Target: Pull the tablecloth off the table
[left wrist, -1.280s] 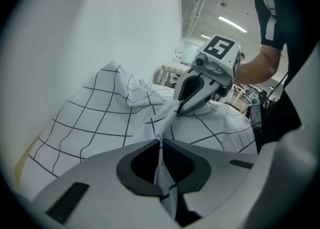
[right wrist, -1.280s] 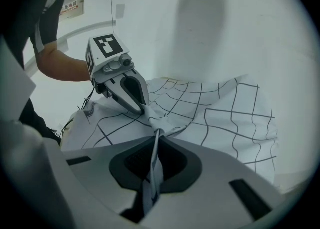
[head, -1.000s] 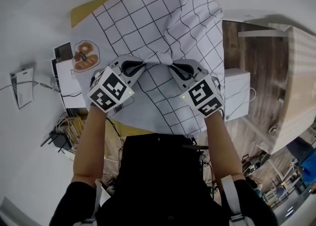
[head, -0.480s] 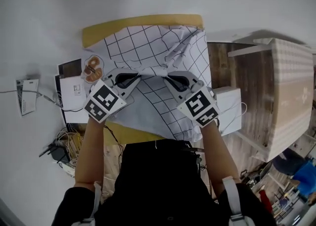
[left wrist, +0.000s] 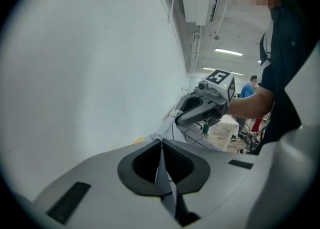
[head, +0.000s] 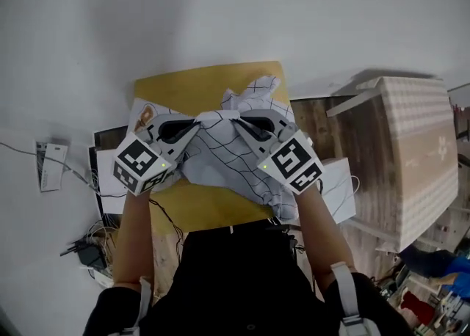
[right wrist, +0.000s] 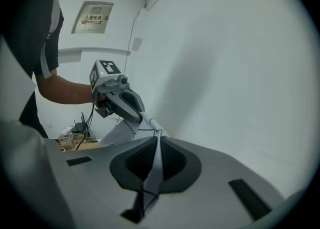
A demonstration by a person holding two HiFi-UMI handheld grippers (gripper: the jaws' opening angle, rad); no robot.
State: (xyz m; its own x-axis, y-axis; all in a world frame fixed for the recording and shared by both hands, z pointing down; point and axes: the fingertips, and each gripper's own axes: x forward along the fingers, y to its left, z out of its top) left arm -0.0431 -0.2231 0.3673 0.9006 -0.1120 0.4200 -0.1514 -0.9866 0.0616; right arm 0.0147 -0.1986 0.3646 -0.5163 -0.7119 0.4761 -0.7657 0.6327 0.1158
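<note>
The white tablecloth (head: 229, 157) with a black grid hangs bunched between my two grippers, above the yellow table (head: 209, 84). My left gripper (head: 196, 117) is shut on one fold of it, and the right gripper (head: 235, 117) is shut on another close beside it. In the left gripper view the cloth (left wrist: 163, 175) is pinched flat between the left gripper's (left wrist: 161, 144) jaws, with the other gripper ahead. The right gripper view shows the same: cloth (right wrist: 151, 175) clamped in the right gripper (right wrist: 159, 139). The far end of the cloth still touches the table's right side.
A white wall rises just behind the table. A checked beige box (head: 413, 152) stands on the wooden floor (head: 321, 123) at the right, with a white box (head: 336, 182) nearer me. Papers (head: 50, 167) and tangled cables (head: 92, 248) lie at the left.
Both grippers have risen together with the cloth. It has slid off most of the table and bunched up, leaving the yellow top bare.
</note>
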